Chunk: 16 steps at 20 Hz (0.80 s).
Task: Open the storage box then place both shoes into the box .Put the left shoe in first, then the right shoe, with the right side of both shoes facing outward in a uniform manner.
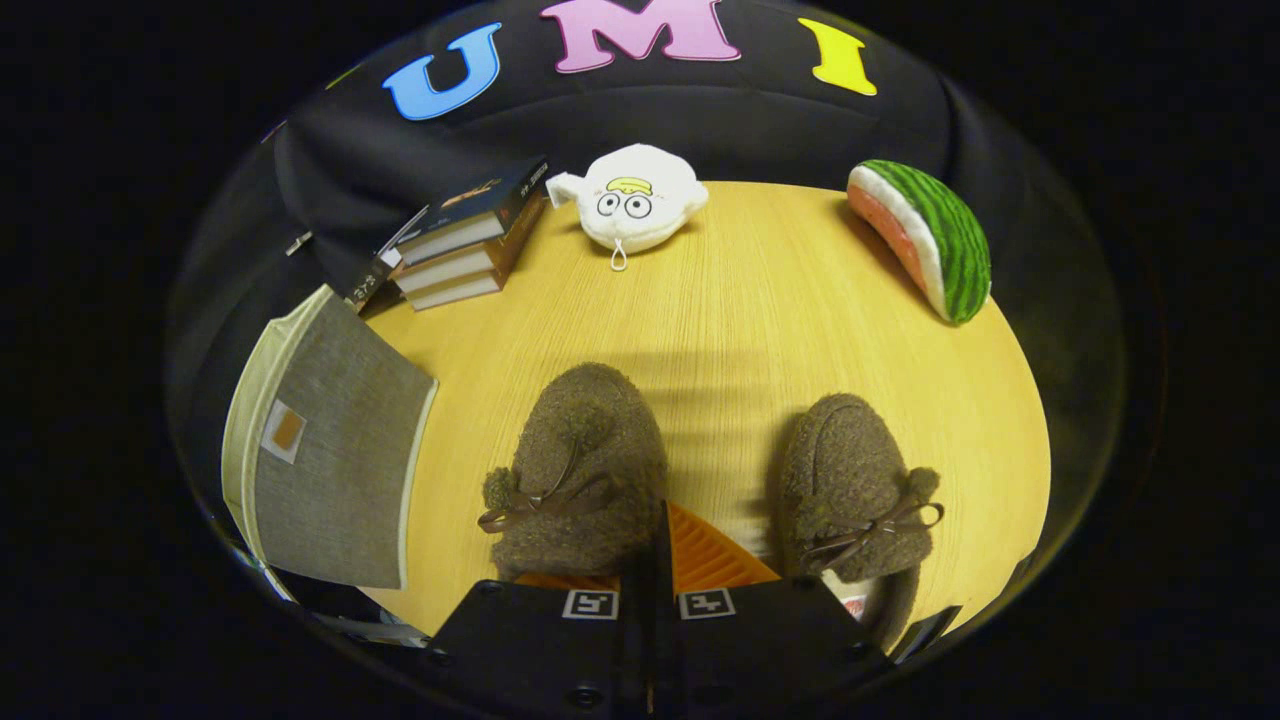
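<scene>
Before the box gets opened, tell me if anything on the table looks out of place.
Nothing looks spilled or damaged. The two shoes sit apart, toes pointing away and slightly splayed. The box beside them is shut. Only the stack of books is a bit askew. The gripper appears shut, holding nothing.

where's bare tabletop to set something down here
Widest free patch: yellow wooden table between white plush toy, watermelon-slice plush and the two fuzzy brown shoes. Crowded: stacked books, grey fabric storage box. Closed tongs sit between the shoes.
</scene>
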Tool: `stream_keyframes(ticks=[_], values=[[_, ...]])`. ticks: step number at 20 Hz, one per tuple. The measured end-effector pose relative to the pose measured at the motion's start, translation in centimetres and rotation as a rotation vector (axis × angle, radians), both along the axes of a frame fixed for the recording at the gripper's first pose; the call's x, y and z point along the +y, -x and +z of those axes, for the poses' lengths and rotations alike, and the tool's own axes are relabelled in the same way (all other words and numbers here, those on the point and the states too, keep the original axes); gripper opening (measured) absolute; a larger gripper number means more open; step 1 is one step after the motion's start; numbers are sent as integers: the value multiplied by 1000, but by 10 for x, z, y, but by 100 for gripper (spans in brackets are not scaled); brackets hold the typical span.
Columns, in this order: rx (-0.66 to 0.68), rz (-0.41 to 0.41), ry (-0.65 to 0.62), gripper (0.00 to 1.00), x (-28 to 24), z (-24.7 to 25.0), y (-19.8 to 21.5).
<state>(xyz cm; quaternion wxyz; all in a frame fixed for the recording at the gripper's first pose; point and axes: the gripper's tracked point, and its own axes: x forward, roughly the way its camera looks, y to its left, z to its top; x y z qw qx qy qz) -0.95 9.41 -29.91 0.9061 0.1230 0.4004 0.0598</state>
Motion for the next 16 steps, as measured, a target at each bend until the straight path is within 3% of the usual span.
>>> stream_keyframes(ticks=[2, 10, 16], values=[[-18, -23, 24, 7, 4, 30, 1], [-84, -91, -114, 7, 91, 164, -16], [-66, -59, -159, 8, 190, 200, -19]])
